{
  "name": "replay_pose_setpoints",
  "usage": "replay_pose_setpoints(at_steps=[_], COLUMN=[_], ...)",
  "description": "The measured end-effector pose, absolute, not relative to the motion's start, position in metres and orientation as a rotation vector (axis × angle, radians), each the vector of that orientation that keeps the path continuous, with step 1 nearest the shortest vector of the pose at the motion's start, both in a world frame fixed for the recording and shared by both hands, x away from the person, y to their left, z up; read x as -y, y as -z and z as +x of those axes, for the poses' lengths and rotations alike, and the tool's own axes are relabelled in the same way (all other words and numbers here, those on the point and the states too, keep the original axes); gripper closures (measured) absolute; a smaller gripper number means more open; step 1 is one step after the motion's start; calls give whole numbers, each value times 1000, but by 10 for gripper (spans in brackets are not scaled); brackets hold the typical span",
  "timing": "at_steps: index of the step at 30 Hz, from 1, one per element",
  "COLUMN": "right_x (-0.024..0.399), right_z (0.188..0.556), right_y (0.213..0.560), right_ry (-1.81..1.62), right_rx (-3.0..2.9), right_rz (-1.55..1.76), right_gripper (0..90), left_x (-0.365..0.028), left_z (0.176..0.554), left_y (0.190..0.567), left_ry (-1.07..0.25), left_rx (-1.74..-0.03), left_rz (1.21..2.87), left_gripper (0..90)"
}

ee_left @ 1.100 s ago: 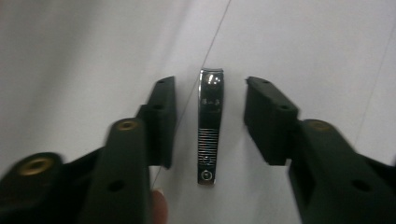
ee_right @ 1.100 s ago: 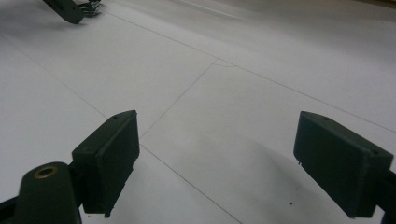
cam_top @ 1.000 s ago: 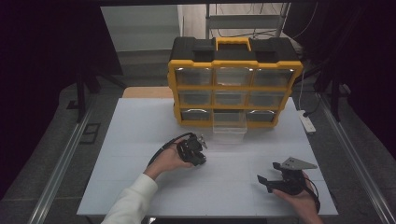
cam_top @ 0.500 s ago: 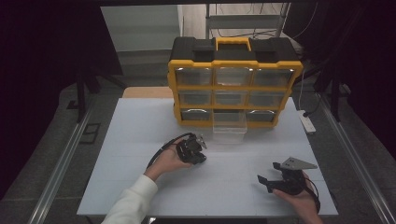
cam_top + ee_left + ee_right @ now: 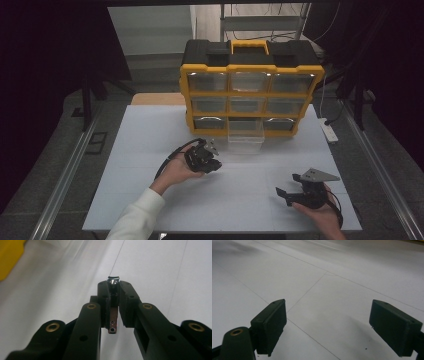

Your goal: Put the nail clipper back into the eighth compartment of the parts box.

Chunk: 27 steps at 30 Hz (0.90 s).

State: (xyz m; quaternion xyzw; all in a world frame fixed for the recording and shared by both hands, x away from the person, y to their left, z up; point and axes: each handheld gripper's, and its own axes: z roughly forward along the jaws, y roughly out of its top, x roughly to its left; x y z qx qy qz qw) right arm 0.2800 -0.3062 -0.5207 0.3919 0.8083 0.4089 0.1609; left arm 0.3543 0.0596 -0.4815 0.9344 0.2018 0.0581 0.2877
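At the table's middle, just in front of the organizer, a hand holds my left gripper (image 5: pixel 214 163). In the left gripper view this gripper (image 5: pixel 114 288) is shut on a small metal piece (image 5: pixel 113 281) with a shiny rounded top and a thin coppery strip with holes running back between the pads. My right gripper (image 5: pixel 283 195) rests in the other hand at the table's near right, pointing left. In the right gripper view it (image 5: pixel 327 322) stands open, its pads wide apart over bare white table, with nothing between them.
A yellow and black drawer organizer (image 5: pixel 250 95) stands at the back of the white table (image 5: pixel 145 135). Its bottom middle clear drawer (image 5: pixel 245 139) is pulled out. A white power strip (image 5: pixel 328 131) lies by the far right edge.
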Motion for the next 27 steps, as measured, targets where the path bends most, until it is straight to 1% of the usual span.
replay_pose_setpoints(at_steps=[15,27], right_x=[307,307], right_z=[280,280], right_y=[520,520], right_ry=[-1167,-1168], right_rx=[-2300,-2301], right_rz=[1118,1116], right_gripper=[145,146], left_x=[-62,-62], left_z=[350,351], left_y=[437,419], left_ry=[-230,-266], left_rx=[-502,-489], left_rz=[2428,2414], left_gripper=[795,795])
